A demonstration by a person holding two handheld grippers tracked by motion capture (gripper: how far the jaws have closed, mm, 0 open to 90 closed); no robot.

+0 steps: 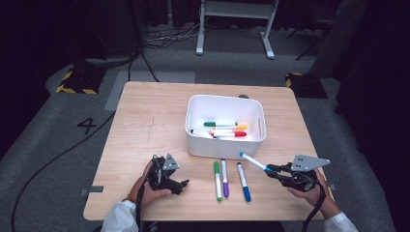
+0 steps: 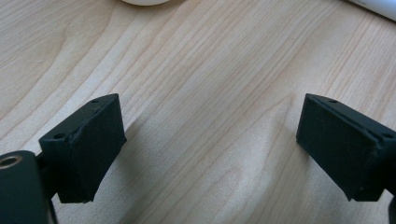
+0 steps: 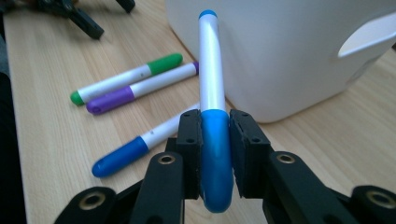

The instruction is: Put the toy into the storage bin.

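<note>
On the table's near left: left gripper (image 1: 185, 183) rests on the wooden table (image 1: 145, 125), jaws spread wide with only bare wood between them.
Left stretch of table: bare wood from the left edge across to the white bin (image 1: 225, 126).
Middle, in front of the bin: green marker (image 1: 218, 181), purple marker (image 1: 225, 178) and dark blue marker (image 1: 243, 181) lie side by side, near the bin's front wall.
Held marker: light blue marker (image 3: 212, 116), white barrel, light blue cap and tip; raised off the table, tip slanting toward the bin's near right corner.
Right gripper (image 3: 215, 154): jaws clamped on the marker's cap.
Bin: several markers lie inside.
Right edge: a strip of bare wood beside the bin.
</note>
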